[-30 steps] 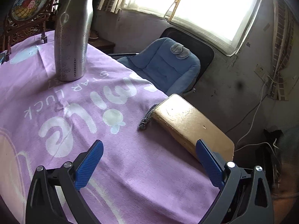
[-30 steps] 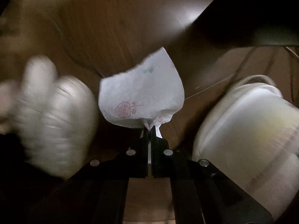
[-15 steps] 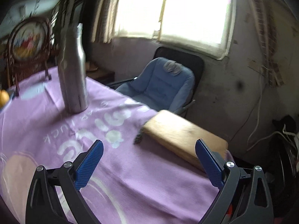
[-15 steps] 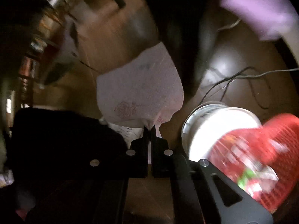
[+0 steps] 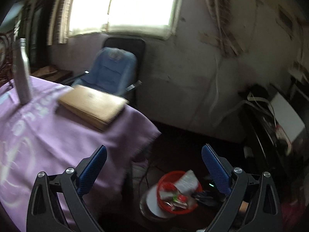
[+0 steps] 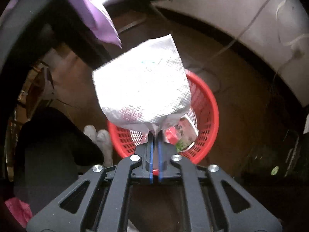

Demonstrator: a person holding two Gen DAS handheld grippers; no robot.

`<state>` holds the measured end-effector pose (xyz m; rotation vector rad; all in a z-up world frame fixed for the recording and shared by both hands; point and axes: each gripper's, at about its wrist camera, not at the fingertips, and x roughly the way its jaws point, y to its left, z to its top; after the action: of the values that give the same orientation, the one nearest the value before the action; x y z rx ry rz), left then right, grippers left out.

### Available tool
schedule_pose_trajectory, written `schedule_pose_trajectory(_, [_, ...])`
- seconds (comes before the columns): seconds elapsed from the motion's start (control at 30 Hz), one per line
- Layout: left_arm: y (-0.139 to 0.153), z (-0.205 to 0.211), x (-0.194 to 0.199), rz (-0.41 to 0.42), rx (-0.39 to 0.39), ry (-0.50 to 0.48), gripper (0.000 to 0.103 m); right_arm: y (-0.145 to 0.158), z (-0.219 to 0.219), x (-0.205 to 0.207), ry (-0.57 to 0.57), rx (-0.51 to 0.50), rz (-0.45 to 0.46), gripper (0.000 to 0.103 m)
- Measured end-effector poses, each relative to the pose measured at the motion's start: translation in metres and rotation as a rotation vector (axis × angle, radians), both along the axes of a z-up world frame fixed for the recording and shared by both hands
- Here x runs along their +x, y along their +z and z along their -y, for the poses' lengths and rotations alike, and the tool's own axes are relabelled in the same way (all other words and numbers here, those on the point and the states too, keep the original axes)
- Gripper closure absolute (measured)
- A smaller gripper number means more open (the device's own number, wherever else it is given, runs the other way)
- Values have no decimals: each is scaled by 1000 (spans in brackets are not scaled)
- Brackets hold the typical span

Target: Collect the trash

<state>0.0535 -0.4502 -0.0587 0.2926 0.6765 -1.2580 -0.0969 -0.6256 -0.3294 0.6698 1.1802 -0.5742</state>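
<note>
red basket [image 6: 209,104] holds wrappers [image 6: 184,133]; gripper [image 6: 154,135] pinches tissue [image 6: 143,89].

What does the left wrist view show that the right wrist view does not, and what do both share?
Only the left wrist view shows the open left gripper, steel bottle, tan notebook and blue chair. Only the right wrist view shows the right gripper pinching the napkin. Both show the red basket of trash and the purple cloth.

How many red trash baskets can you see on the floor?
1. The red basket stands on the floor directly under the paper napkin pinched in the right gripper; the left camera shows the same basket.
</note>
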Motion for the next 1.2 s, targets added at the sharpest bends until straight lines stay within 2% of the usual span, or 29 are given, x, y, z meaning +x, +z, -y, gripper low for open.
schedule_pose_trajectory(0.07, [-19, 15, -13, -25, 42, -32, 7, -9, 10, -3, -11, 9, 7, 72])
schedule_pose_trajectory(0.1, [-28, 23, -17, -40, 62, -45, 7, -6, 13, -6, -20, 12, 20, 68])
schedule_pose_trajectory(0.17, [-45, 35, -29, -54, 94, -63, 7, 12, 16, -16, -30, 5, 68, 48])
schedule_pose_trajectory(0.23, [-61, 47, -36, -71, 122, -72, 7, 22, 19, -28, -39, -10, 77, 48])
schedule_pose_trajectory(0.37, [-94, 64, -46, -120, 183, -75, 7, 32, 18, -57, -71, 33, 131, 48])
schedule_pose_trajectory(0.43, [-104, 66, -50, -127, 210, -65, 7, 53, 14, -74, -105, -1, 158, 48])
schedule_pose_trajectory(0.5, [-111, 64, -58, -122, 221, -53, 7, 93, 6, -92, -128, -89, 179, 48])
schedule_pose_trajectory(0.53, [-112, 63, -62, -120, 219, -49, 7, 114, 0, -101, -133, -146, 182, 46])
schedule_pose_trajectory(0.57, [-114, 61, -68, -116, 215, -43, 7, 124, -8, -102, -137, -182, 178, 36])
schedule_pose_trajectory(0.63, [-116, 57, -78, -108, 213, -25, 6, 148, -18, -114, -148, -244, 171, 23])
schedule_pose_trajectory(0.67, [-117, 55, -83, -98, 218, -15, 6, 158, -27, -120, -151, -273, 157, 22])
schedule_pose_trajectory(0.77, [-123, 46, -98, -73, 241, 9, 6, 165, -43, -129, -165, -311, 137, 21])
schedule_pose_trajectory(0.93, [-125, 32, -118, 1, 282, 41, 6, 168, -55, -145, -181, -285, 184, 21])
schedule_pose_trajectory(1.07, [-122, 26, -128, 87, 293, 62, 6, 166, -61, -134, -189, -286, 214, 21])
schedule_pose_trajectory(1.2, [-119, 25, -128, 107, 294, 69, 6, 168, -67, -127, -185, -312, 222, 21])
